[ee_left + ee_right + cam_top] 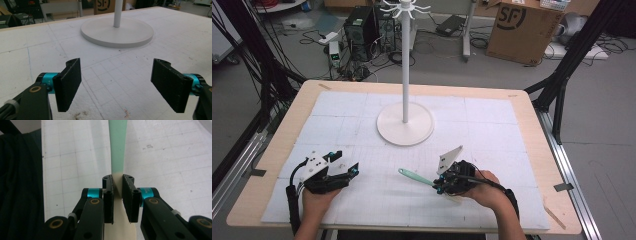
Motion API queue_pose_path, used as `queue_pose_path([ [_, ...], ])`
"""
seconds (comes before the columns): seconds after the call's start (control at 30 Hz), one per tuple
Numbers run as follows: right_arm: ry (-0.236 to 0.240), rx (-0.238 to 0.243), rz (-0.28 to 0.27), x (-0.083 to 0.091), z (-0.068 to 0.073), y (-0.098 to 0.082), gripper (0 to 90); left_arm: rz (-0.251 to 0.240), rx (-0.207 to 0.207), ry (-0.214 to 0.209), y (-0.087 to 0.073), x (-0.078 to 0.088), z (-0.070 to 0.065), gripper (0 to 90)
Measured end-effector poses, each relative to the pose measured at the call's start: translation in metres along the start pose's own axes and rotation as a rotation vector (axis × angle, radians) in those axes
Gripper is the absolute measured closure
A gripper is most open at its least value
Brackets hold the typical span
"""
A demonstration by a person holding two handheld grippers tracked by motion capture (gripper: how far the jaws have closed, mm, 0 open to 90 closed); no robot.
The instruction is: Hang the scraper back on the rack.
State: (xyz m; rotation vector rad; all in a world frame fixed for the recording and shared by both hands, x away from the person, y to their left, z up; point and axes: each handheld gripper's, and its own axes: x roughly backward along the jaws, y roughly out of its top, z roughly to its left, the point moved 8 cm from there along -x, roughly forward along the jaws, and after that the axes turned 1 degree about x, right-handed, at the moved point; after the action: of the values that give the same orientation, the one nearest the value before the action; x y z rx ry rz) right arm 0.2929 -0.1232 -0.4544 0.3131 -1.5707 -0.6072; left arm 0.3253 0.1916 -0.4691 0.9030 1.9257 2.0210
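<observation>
Near the table's (532,130) front edge, the right gripper (441,186) has its fingers (108,195) clamped on a spatula (414,176), whose green handle points toward the left gripper (346,165); that one's fingers (68,82) stand wide, holding nothing, before the white stand (405,122).

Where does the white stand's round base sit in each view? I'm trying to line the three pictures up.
High view: the round base lies at the table's middle, beyond both grippers, with its pole rising from it.
Left gripper view: the base fills the upper middle, beyond the wide-open jaws.
Right gripper view: a pale curved edge at the top right corner may be the base; too little to tell.
Shared landmark: the white gridded mat.
</observation>
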Motion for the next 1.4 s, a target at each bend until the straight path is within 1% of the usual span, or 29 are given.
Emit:
queue_pose_path([
  [0.1, -0.024, 0.002, -0.028, 0.005, -0.001, 0.002, 80.3, 0.001, 0.000, 0.000, 0.000, 0.000, 0.000, 25.0],
  [0.2, -0.045, 0.005, -0.087, 0.010, -0.001, 0.005, 80.3, 0.000, 0.000, 0.000, 0.000, 0.000, 0.000, 25.2],
  [0.27, -0.040, 0.004, -0.122, 0.012, -0.001, 0.006, 80.3, 0.001, 0.000, 0.001, 0.000, 0.000, 0.000, 25.2],
  [0.4, -0.041, -0.005, -0.170, 0.014, -0.001, 0.006, 80.3, 0.001, 0.000, 0.002, 0.000, 0.000, 0.000, 25.2],
  [0.47, -0.037, -0.010, -0.216, 0.016, 0.000, 0.007, 80.3, 0.001, -0.001, 0.002, 0.000, 0.000, 0.000, 25.2],
  [0.5, -0.028, -0.011, -0.239, 0.017, 0.000, 0.008, 80.3, 0.001, -0.001, 0.001, 0.000, 0.000, 0.000, 25.2],
  [0.57, -0.031, -0.016, -0.273, 0.019, 0.000, 0.007, 80.3, 0.001, -0.001, 0.000, 0.000, 0.000, 0.000, 25.2],
  [0.63, -0.048, -0.020, -0.299, 0.020, -0.001, 0.007, 80.3, 0.001, 0.000, 0.000, 0.000, 0.000, 0.000, 25.1],
  [0.7, -0.060, -0.027, -0.341, 0.022, -0.002, 0.007, 80.3, 0.000, 0.000, 0.000, 0.000, 0.000, 0.000, 25.1],
  [0.77, -0.045, -0.043, -0.377, 0.024, -0.001, 0.007, 80.3, 0.001, -0.001, 0.000, 0.000, 0.000, 0.000, 25.1],
  [0.8, -0.055, -0.039, -0.392, 0.025, -0.001, 0.007, 80.3, 0.002, -0.001, 0.001, 0.000, 0.000, 0.000, 25.2],
  [0.87, -0.058, -0.043, -0.413, 0.025, -0.001, 0.006, 80.3, 0.001, -0.002, 0.000, 0.000, 0.000, 0.000, 25.2],
  [0.93, -0.077, -0.048, -0.435, 0.026, -0.002, 0.005, 80.3, 0.001, -0.002, 0.000, 0.000, 0.000, 0.000, 25.1],
  [0.97, -0.077, -0.050, -0.451, 0.027, -0.003, 0.005, 80.3, 0.001, -0.003, 0.000, 0.000, 0.000, 0.000, 25.2],
  [1.07, -0.098, -0.064, -0.490, 0.029, -0.005, 0.004, 80.3, 0.001, -0.003, -0.001, 0.000, 0.000, 0.000, 25.1],
  [1.2, -0.104, -0.083, -0.524, 0.032, -0.006, 0.003, 80.3, 0.001, -0.002, -0.001, 0.000, 0.000, 0.000, 25.1],
  [1.3, -0.111, -0.089, -0.537, 0.033, -0.006, 0.002, 80.3, 0.001, -0.003, -0.002, 0.000, 0.000, 0.000, 25.1],
  [1.4, -0.133, -0.100, -0.562, 0.035, -0.008, 0.001, 80.3, 0.002, -0.003, -0.002, 0.000, 0.000, 0.000, 25.1],
])
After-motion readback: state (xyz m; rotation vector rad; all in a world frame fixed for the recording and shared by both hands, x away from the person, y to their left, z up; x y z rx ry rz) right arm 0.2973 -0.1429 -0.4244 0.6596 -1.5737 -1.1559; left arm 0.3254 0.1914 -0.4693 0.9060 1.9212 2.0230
